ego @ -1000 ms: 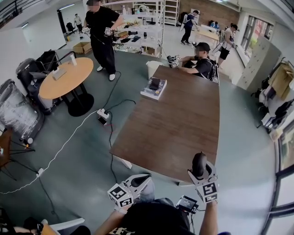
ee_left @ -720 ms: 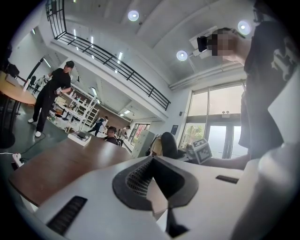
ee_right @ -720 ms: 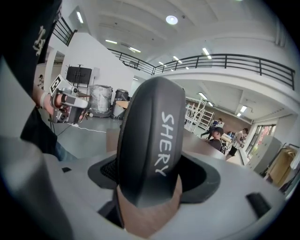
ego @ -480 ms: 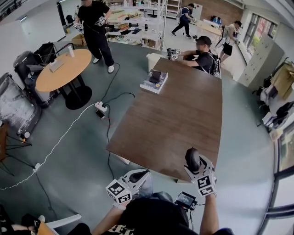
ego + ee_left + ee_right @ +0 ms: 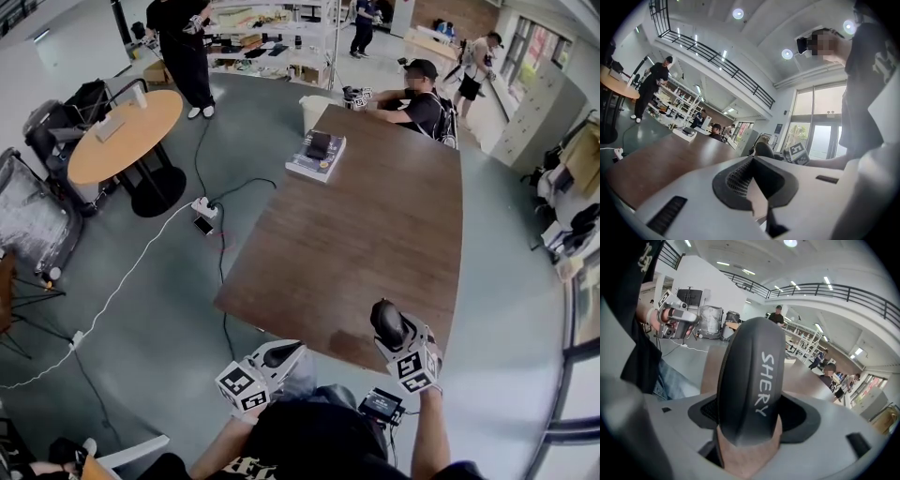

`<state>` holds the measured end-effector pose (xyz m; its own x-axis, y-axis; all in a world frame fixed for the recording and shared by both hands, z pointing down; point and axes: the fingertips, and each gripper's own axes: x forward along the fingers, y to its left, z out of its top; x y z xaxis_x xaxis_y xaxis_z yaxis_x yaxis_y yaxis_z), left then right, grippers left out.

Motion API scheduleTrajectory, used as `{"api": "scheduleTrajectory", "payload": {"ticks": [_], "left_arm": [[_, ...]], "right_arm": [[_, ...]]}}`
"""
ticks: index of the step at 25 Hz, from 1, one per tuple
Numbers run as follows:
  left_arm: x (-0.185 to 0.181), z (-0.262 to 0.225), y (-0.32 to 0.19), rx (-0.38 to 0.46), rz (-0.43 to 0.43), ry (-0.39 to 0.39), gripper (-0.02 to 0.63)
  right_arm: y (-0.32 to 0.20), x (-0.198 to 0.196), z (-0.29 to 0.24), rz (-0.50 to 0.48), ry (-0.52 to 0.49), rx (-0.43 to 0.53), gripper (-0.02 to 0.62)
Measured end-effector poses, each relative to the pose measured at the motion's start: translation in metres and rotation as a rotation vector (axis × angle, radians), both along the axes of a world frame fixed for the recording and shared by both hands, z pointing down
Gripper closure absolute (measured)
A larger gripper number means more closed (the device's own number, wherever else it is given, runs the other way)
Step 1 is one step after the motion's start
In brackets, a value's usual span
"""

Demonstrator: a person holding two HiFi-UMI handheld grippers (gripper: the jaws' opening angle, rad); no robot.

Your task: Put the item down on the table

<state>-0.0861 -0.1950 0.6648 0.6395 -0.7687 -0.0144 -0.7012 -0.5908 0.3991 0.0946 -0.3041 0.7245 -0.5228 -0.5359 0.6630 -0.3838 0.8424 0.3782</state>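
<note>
A black, rounded, elongated item point(image 5: 752, 380) with white lettering "SHERY" stands upright between my right gripper's jaws. My right gripper point(image 5: 750, 430) is shut on its lower end. In the head view the item point(image 5: 386, 320) hangs over the near edge of the long brown table point(image 5: 375, 216), with the right gripper point(image 5: 394, 333) just behind it. My left gripper point(image 5: 284, 352) is held low in front of the table's near edge, left of the right one. Its jaws point(image 5: 757, 185) meet with nothing between them.
A stack of books with a dark object on top point(image 5: 316, 156) lies at the table's far left corner. A person point(image 5: 424, 101) sits at the far end. A round orange table point(image 5: 122, 139) and floor cables with a power strip point(image 5: 202, 206) are at the left.
My right gripper has moved slightly forward with the item, which now stands over the table's near edge. The left gripper has shifted a little to the right.
</note>
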Motion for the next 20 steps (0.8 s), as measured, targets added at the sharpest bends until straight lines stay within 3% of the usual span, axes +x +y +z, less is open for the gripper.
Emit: {"api": "scheduleTrajectory", "payload": {"ticks": [20], "left_arm": [[-0.025,0.021,-0.060,-0.047,-0.023,0.003,0.600]], "right_arm": [[-0.034,-0.017,0.093,-0.102,0.236,-0.138,0.264]]}}
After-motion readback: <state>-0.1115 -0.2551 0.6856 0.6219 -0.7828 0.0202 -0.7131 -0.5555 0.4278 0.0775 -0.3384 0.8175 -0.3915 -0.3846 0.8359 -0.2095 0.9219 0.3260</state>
